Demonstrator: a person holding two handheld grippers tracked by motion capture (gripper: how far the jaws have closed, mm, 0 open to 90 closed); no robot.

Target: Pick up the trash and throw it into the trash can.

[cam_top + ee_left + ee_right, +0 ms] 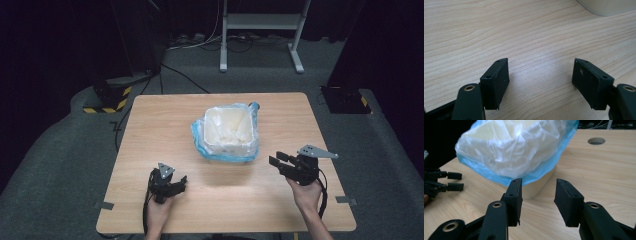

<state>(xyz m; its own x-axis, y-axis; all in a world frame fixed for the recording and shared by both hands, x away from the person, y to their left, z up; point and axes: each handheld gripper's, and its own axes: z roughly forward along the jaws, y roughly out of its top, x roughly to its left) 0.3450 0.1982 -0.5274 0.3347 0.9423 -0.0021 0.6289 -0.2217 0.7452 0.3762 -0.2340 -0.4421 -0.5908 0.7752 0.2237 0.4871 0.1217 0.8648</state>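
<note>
Both grippers, left point(181, 184) and right point(278, 161), are released and empty. The bin point(534, 187) with its bag point(514, 152) stands just ahead of the right one. It should probably pinch the bag's rim gently.

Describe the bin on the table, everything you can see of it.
The bin is a small cream, plastic-looking tub with rounded corners, standing upright near the middle of the wooden table. A thin translucent liner bag, whitish with a blue edge, is draped inside and folded down over its rim, crumpled. Its contents cannot be told. Neither gripper touches it; the right gripper points toward it.
</note>
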